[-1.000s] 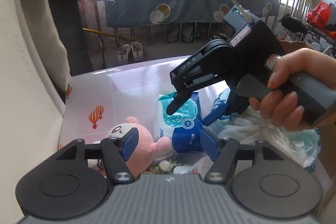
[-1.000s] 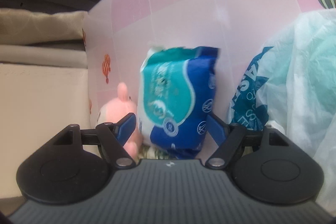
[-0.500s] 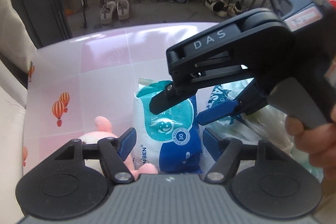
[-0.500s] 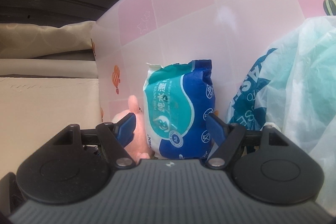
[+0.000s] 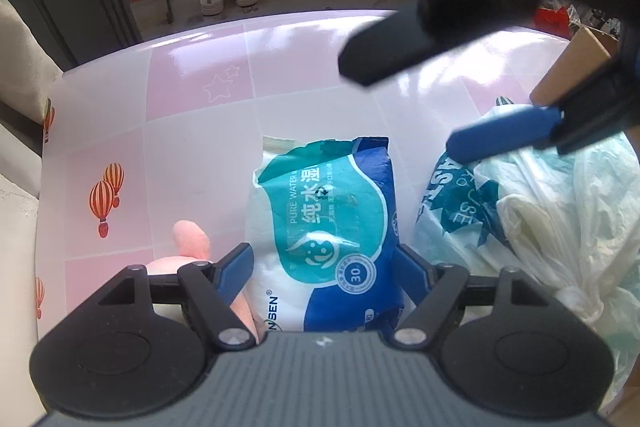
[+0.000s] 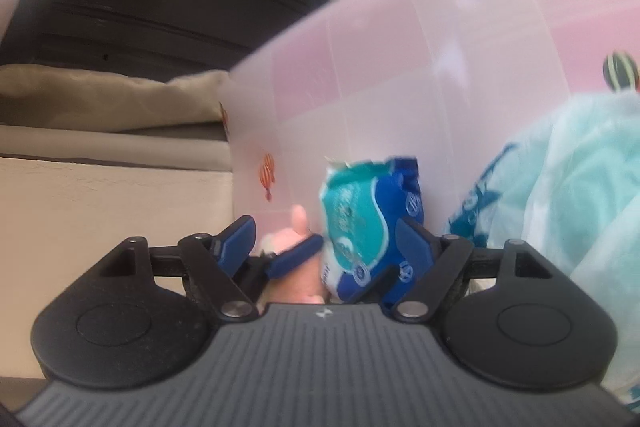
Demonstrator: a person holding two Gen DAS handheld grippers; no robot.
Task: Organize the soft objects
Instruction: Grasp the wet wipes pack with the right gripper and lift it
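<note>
Blue-and-teal wipes pack (image 5: 328,227) lies lengthwise between the spread left tongs (image 5: 324,267), nearer than the right tongs (image 5: 404,111), also released.

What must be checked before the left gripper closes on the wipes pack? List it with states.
1. Left gripper open: ok.
2. Wipes pack between its fingers: ok, one finger on each side.
3. Pink plush out of the grasp: cannot tell; it lies right beside one finger.
4. Plastic bag out of the grasp: cannot tell; its edge is close to the other finger.
5. Right gripper out of the way: ok, open and off the pack.
</note>
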